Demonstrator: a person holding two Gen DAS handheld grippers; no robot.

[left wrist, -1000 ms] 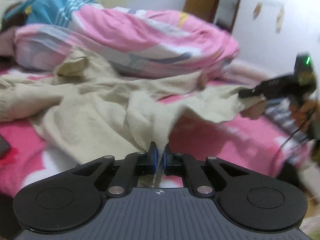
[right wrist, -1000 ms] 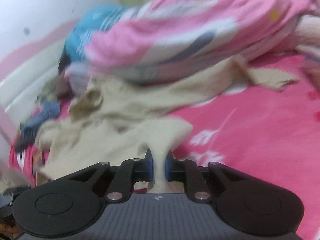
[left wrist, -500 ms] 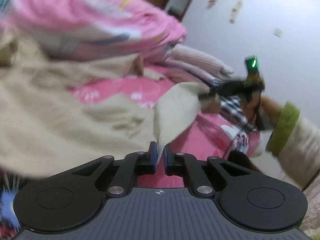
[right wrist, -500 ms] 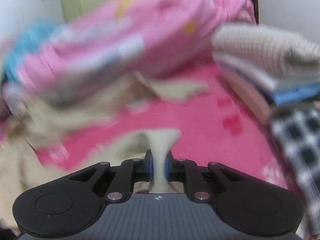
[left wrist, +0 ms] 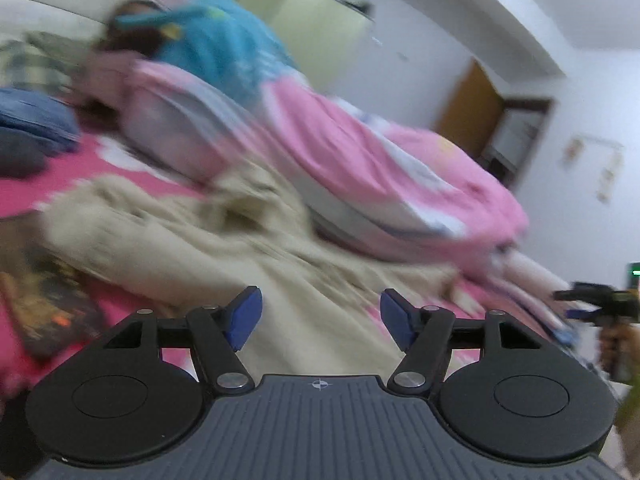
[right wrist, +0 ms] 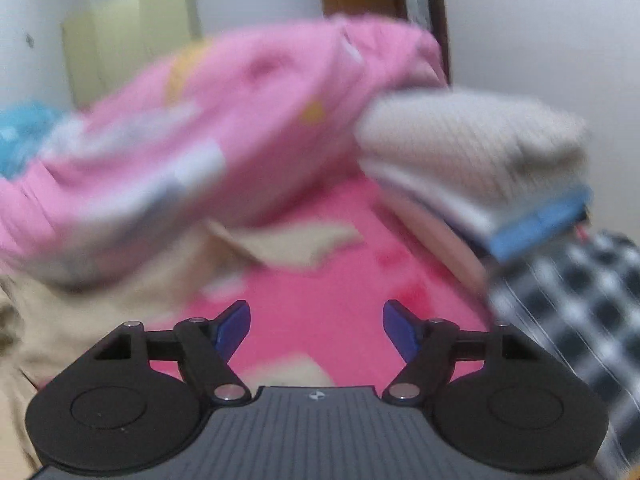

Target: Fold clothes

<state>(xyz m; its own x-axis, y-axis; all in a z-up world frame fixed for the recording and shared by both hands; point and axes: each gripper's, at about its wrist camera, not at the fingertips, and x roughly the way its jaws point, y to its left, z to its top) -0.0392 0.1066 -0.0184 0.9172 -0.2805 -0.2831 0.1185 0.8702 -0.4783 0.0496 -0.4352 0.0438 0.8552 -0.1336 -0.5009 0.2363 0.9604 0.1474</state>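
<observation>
A beige garment (left wrist: 192, 240) lies crumpled across the pink bed. My left gripper (left wrist: 320, 316) hangs over it with its jaws opening; the cloth lies beneath the gap and the blue pads do not press on it. In the right wrist view my right gripper (right wrist: 316, 326) is also opening, above the pink sheet (right wrist: 320, 292), with nothing between its fingers. The beige garment (right wrist: 80, 312) lies to its left. The right gripper (left wrist: 596, 304) shows at the far right edge of the left wrist view.
A rolled pink quilt (left wrist: 380, 160) lies behind the garment. A stack of folded clothes (right wrist: 480, 160) and a black-and-white checked cloth (right wrist: 580, 300) sit at the right. Blue and dark folded items (left wrist: 32, 128) lie at the left. A dark flat object (left wrist: 44, 312) rests near the bed's edge.
Both grippers were shut on corners of the beige garment and now stand apart with the cloth let go. The left wrist view has swung back to the left over the garment.
</observation>
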